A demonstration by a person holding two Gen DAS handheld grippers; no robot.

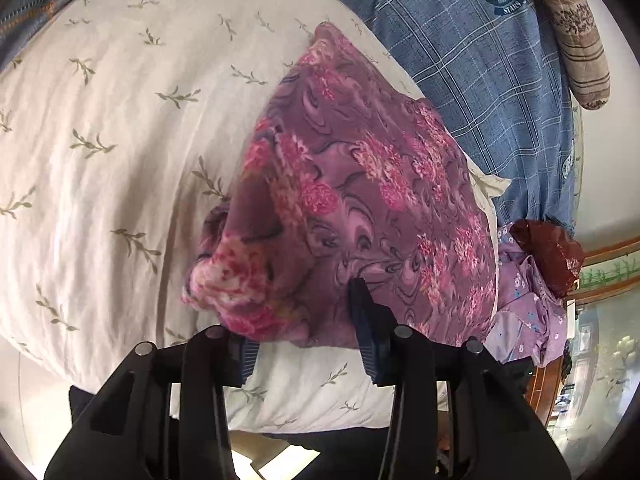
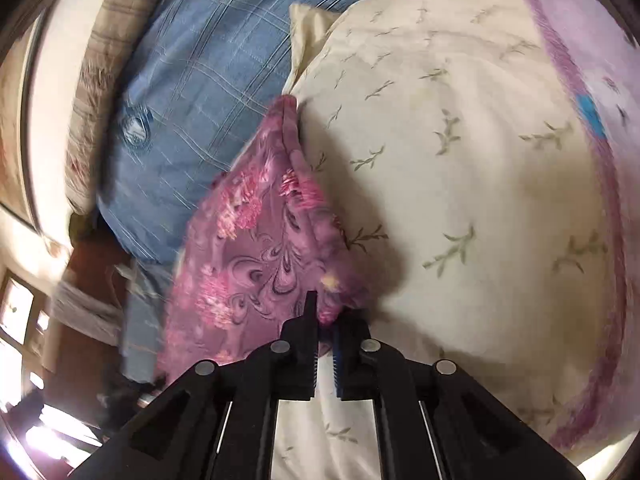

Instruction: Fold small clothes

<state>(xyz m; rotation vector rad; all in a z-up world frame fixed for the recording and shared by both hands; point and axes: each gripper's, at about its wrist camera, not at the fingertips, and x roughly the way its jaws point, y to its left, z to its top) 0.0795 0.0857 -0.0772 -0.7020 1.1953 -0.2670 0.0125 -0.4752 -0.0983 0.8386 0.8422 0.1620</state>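
Fingers of the right gripper (image 2: 325,312) pinch a near corner of the purple floral garment (image 1: 352,200). Those of the left gripper (image 1: 304,320) stand apart, straddling its bunched near edge without pressing. Folded, the garment lies on the cream leaf-print pillow (image 1: 120,160), toward its edge beside the blue plaid bedding (image 1: 480,80).

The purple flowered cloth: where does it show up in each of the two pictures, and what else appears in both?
Left wrist view: the purple flowered cloth fills the centre, lying on the cream leaf-print pillow.
Right wrist view: the cloth runs from centre to lower left, its near edge pinched in the jaws.
Shared landmark: the blue checked fabric behind the cloth.
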